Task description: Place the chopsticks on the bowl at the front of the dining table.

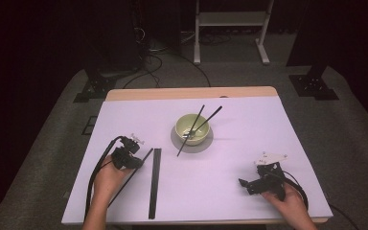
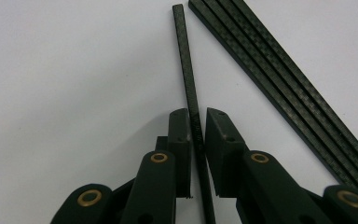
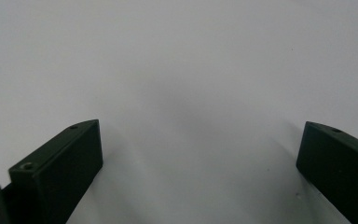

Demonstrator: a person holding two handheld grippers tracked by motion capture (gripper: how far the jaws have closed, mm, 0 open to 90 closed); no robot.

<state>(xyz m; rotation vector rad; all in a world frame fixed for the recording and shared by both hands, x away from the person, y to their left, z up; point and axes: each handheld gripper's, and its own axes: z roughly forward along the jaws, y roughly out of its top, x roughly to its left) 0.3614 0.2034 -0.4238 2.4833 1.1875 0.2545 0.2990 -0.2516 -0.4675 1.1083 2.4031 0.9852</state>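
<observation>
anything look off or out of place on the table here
Mildly: two black sticks lean crossed in the green bowl, ends poking past its rim. One stick lies angled away from the neat bundle, between the left gripper jaws.

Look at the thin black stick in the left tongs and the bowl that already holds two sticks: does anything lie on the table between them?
Nothing visible does. The left tongs grip one black stick; the other sticks lie beside it, off to the side of the way to the bowl.
</observation>
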